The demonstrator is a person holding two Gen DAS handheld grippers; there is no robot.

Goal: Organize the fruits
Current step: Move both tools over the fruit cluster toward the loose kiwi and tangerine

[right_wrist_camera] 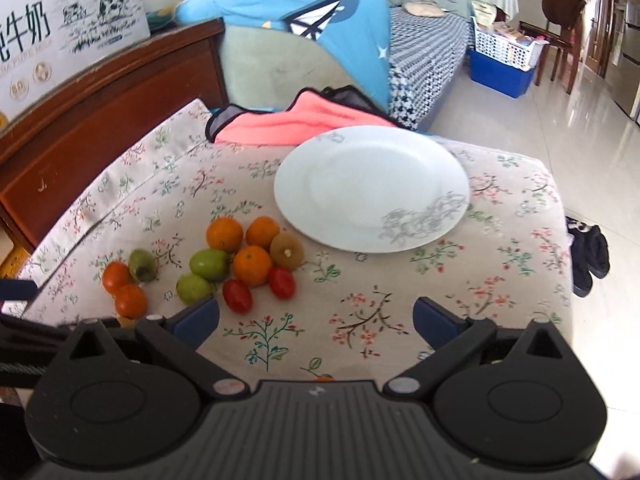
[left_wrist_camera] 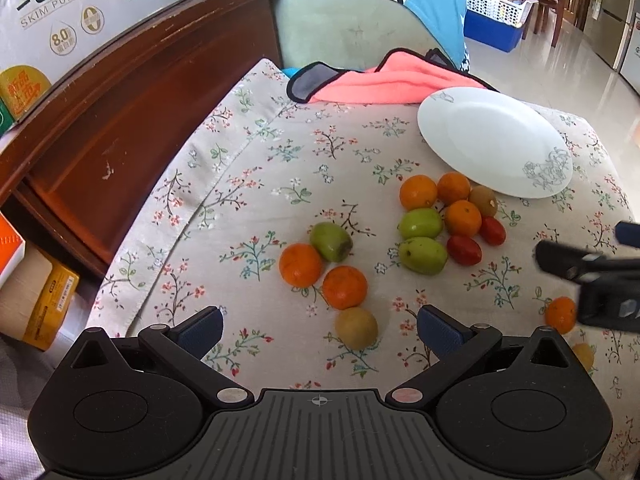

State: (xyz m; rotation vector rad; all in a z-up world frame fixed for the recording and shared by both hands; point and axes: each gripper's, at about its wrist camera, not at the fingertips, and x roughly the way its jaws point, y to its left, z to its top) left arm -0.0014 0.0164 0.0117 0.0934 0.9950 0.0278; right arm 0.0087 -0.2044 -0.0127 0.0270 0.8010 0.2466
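Both grippers' blue fingers (left_wrist_camera: 202, 330) stand spread wide, grasping nothing. Between the left gripper (left_wrist_camera: 320, 330) fingertips lies a kiwi (left_wrist_camera: 356, 328); beyond them, oranges (left_wrist_camera: 301, 264) and the white plate (right_wrist_camera: 372, 188). Far left, a carton (left_wrist_camera: 52, 8) reads "SKIM PURE MILK".

White plate (right_wrist_camera: 372, 188) w/ grey floral print, empty, flat on floral cloth. Just beside its near-left rim: tight cluster of 3 oranges (right_wrist_camera: 252, 265), 2 green fruits (right_wrist_camera: 209, 264), 2 red cherry tomatoes (right_wrist_camera: 281, 282), 1 kiwi (right_wrist_camera: 286, 250). Further left, apart: 2 oranges (left_wrist_camera: 301, 264), green fruit (left_wrist_camera: 331, 241), kiwi (left_wrist_camera: 356, 328), touching in a line.
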